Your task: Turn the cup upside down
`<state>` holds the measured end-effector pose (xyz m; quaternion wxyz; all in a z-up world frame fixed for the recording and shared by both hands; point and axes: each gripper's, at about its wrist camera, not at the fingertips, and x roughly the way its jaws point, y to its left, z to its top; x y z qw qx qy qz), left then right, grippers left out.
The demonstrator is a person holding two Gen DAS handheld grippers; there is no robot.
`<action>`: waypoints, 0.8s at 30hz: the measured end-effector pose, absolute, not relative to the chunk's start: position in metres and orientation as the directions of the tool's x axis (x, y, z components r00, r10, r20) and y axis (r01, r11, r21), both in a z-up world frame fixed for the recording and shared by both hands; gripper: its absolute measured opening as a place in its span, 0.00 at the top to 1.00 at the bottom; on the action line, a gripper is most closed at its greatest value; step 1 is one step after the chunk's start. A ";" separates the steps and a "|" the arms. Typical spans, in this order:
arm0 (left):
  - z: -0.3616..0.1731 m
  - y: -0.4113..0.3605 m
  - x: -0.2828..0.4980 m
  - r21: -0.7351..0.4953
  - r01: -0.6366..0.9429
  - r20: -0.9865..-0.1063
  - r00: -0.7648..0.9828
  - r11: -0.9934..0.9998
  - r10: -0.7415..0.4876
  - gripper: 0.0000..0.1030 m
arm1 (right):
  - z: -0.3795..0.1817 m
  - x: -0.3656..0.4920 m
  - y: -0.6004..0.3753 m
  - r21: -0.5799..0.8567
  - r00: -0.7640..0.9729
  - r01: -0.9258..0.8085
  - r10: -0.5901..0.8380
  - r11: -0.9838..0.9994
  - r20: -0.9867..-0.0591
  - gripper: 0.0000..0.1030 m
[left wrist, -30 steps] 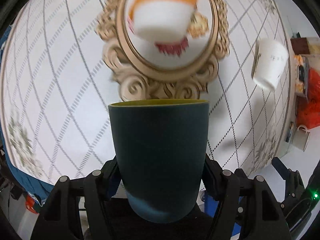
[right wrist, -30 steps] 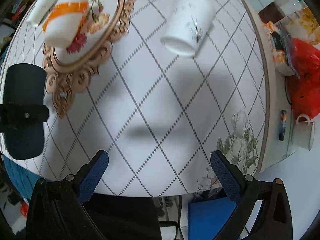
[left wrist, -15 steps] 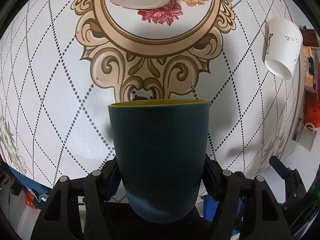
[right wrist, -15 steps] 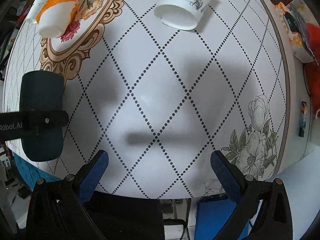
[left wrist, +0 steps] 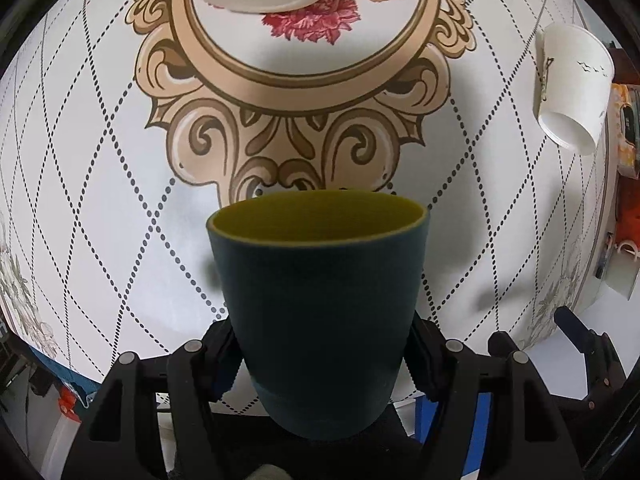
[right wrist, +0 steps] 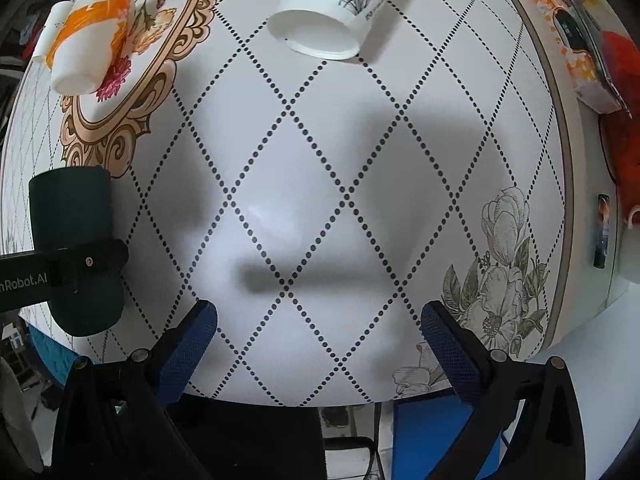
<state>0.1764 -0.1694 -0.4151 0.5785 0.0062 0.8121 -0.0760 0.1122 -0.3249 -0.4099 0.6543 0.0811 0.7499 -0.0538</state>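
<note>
A dark teal cup with a yellow-green inside sits between the fingers of my left gripper, which is shut on its lower body. The cup's mouth points toward the table, slightly tilted so I see a little of its inside. In the right wrist view the same cup shows at the far left, held above the table near its edge by the left gripper's finger. My right gripper is open and empty above the table's near edge.
The round white table has a dotted diamond pattern and a gold ornate frame print. A white paper cup stands mouth down at the back. An orange-and-white cup stands mouth down on the frame print. Clutter lies beyond the right edge.
My left gripper has moved down toward the table with the cup and tilted it, so its inside now shows. My right gripper has also come closer to the table.
</note>
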 end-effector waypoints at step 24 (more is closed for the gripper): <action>-0.346 -0.136 0.172 -0.178 0.088 -0.968 -0.197 0.980 -0.158 0.12 | -0.371 0.096 -0.352 0.045 -0.082 0.230 0.066 0.972 -0.994 0.00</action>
